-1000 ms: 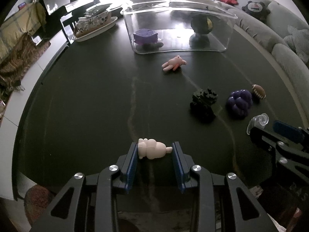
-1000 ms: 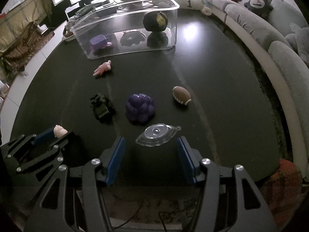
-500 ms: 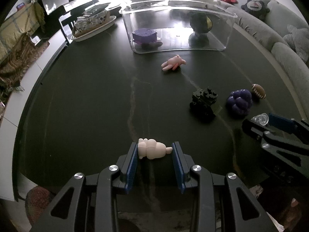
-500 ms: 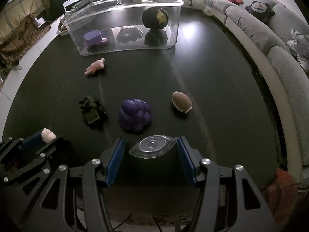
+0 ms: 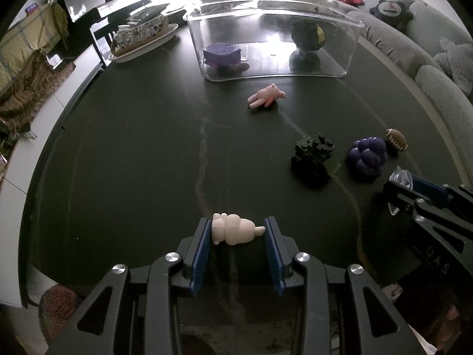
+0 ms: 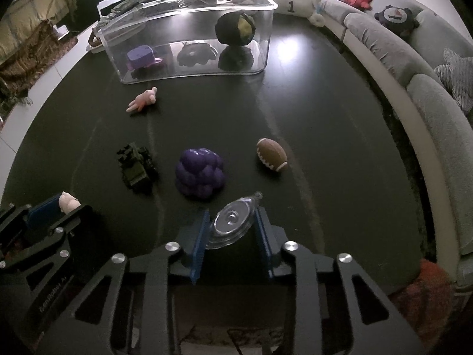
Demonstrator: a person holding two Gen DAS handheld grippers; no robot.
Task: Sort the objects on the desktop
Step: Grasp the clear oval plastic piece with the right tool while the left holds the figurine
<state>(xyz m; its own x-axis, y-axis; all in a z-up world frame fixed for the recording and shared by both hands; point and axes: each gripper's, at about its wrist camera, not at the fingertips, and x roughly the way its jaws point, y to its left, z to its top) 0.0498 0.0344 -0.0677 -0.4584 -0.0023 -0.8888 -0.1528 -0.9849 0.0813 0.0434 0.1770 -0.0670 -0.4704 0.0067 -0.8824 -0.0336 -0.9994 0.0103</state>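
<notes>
Cream figurine (image 5: 233,232) — lying sideways, pinched between blue pads. Clear eye-shaped plastic piece (image 6: 233,220) — tilted, clamped likewise. On the dark table (image 5: 133,153): pink plush toy (image 5: 266,96) near the clear bin (image 5: 348,59); black brick vehicle (image 5: 314,155), purple grape cluster (image 5: 367,155), small brown football (image 5: 396,139) in a row.

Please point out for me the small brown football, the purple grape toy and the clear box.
small brown football (image 6: 272,154), right wrist view, on its brown middle.
purple grape toy (image 6: 199,172), right wrist view, on the top of the cluster.
clear box (image 5: 266,68), left wrist view, on its near front wall.
</notes>
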